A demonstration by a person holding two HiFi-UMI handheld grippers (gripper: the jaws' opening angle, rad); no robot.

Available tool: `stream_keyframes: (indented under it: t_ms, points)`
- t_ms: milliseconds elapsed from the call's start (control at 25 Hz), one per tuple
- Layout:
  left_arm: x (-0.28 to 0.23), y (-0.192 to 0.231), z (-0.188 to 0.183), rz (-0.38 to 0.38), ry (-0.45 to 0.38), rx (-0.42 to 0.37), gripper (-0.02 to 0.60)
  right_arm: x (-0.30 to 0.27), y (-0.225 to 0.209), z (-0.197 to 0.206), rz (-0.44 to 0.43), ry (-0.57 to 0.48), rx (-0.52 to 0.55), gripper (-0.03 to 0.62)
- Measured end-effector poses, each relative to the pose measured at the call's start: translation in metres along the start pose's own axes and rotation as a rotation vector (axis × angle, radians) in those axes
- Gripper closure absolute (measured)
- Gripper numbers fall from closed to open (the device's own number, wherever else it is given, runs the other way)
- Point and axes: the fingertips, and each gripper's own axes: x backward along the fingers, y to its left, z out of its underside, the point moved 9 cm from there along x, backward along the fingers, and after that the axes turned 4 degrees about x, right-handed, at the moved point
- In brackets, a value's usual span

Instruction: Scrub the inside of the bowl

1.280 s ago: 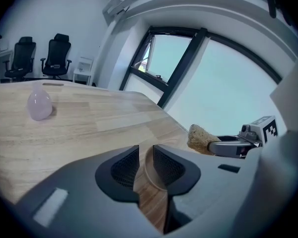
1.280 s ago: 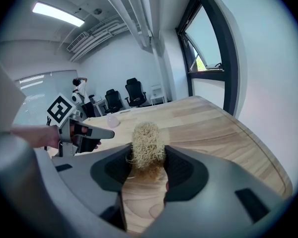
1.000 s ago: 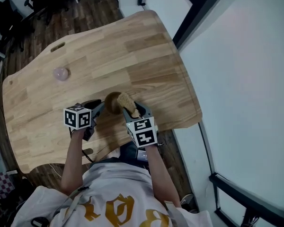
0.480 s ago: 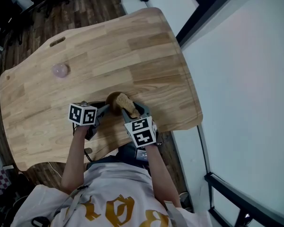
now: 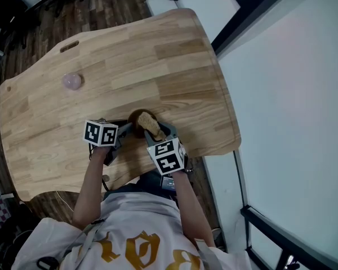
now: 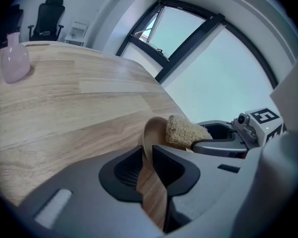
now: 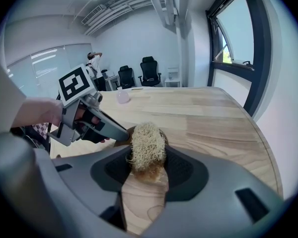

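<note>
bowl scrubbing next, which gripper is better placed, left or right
Right. The right gripper has its fingers shut on the loofah scrubber, at the bowl's mouth. The left gripper is clamped on the bowl's rim, steadying it.

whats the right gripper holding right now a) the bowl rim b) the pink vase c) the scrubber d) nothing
C: in the right gripper view the right gripper has its jaws shut on the scrubber, while the rim of the bowl is clamped by the left gripper.
</note>
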Motion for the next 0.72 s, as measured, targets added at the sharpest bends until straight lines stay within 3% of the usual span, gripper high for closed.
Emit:
stream_keyframes:
  t_ms: [400, 720]
  points:
    - [0.003, -0.015, -0.008, -0.032, -0.059, -0.009, 0.554, -0.002, 0.002, 0.002, 0.001, 0.102, 0.008, 0.411]
    - [0.005, -0.026, -0.004, -0.074, -0.004, -0.071, 0.555, 0.005, 0.003, 0.003, 0.012, 0.107, 0.012, 0.411]
